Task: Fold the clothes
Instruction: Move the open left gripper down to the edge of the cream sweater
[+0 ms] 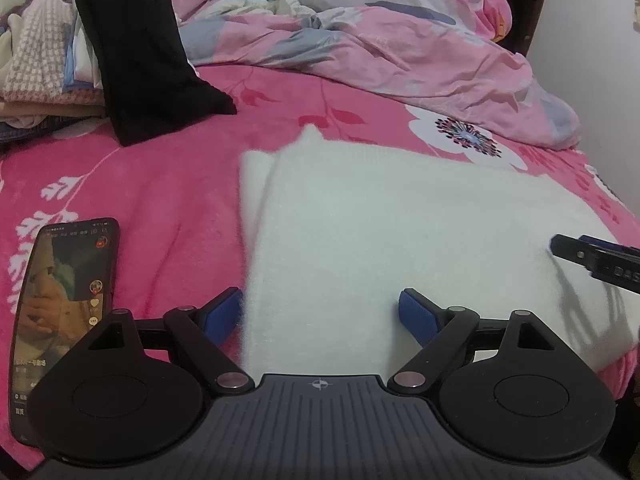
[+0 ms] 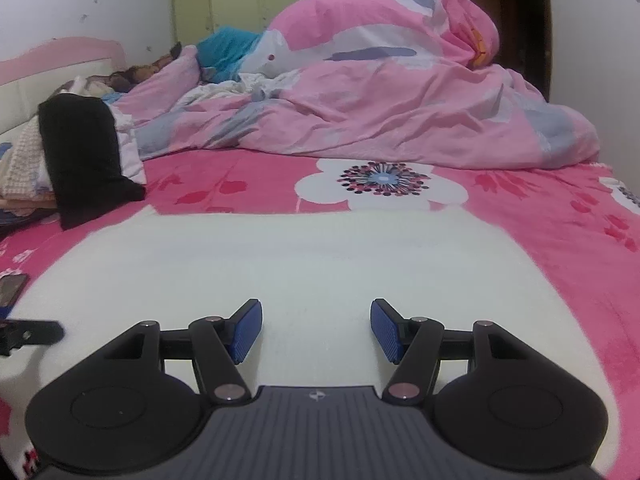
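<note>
White folded garment (image 1: 400, 240) lies flat on the pink bedsheet (image 1: 160, 184). I read left gripper (image 1: 320, 316) and right gripper (image 2: 316, 330) both released above it, grasping nothing.

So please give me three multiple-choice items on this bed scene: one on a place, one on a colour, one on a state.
1. Where does the phone lie?
A. on the bedsheet, left of the white sweater
B. on the sweater
C. on the duvet

2. What colour is the garment draped over the clothes pile?
A. blue
B. black
C. white

3. How do the left gripper jaws stand?
A. shut on the sweater
B. shut on the phone
C. open

Answers: 1 A, pink sheet surrounds it; 2 B, plainly black; 3 C, pads stand apart over the sweater's edge.
</note>
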A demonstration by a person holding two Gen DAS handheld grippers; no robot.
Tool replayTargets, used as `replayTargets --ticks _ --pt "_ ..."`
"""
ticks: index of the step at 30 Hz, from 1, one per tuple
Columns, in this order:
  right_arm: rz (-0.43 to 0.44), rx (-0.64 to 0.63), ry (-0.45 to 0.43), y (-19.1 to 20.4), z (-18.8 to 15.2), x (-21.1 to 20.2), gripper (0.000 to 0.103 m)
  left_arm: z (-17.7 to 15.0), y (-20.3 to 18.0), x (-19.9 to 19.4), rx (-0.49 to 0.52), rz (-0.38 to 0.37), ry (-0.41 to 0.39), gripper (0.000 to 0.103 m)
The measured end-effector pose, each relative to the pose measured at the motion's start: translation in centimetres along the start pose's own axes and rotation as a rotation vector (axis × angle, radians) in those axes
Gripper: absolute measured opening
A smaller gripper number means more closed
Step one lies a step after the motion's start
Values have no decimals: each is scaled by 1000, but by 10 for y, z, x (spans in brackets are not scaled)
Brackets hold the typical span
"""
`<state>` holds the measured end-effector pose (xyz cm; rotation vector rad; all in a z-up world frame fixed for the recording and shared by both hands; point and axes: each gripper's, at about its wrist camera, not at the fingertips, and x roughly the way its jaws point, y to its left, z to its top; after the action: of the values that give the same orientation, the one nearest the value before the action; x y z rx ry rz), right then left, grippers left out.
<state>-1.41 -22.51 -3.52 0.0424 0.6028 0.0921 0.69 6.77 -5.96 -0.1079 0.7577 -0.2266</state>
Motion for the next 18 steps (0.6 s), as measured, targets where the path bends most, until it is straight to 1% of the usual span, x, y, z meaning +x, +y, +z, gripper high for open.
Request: replayTargets --ticks 2,3,4,5,7,9,11,13,15,18 --pt "-2 -7 10 5 -1 8 80 0 1 0 -8 -3 1 87" --pt "-15 -39 11 11 -3 10 82 -1 2 1 -12 -4 2 87" --pt "-30 -73 12 17 -5 13 87 -1 2 1 -16 -6 2 87" --pt "-45 -97 11 23 -7 15 89 -2 3 1 -20 -8 2 88" --pt "-66 -110 6 28 -10 16 91 -2 3 1 -27 -11 0 88" --pt "-68 -103 3 27 -11 17 92 -3 4 2 -34 -11 0 90" --pt "-73 -103 -1 28 -13 18 95 -4 4 3 -45 -5 1 96" --pt "-93 -112 -6 31 -15 19 98 -4 6 4 -60 -4 5 97" --pt "-116 -110 -9 32 -16 20 102 -4 7 5 -71 -5 9 98" --pt "-116 -106 -4 31 -16 23 103 -4 10 3 -81 -14 10 99"
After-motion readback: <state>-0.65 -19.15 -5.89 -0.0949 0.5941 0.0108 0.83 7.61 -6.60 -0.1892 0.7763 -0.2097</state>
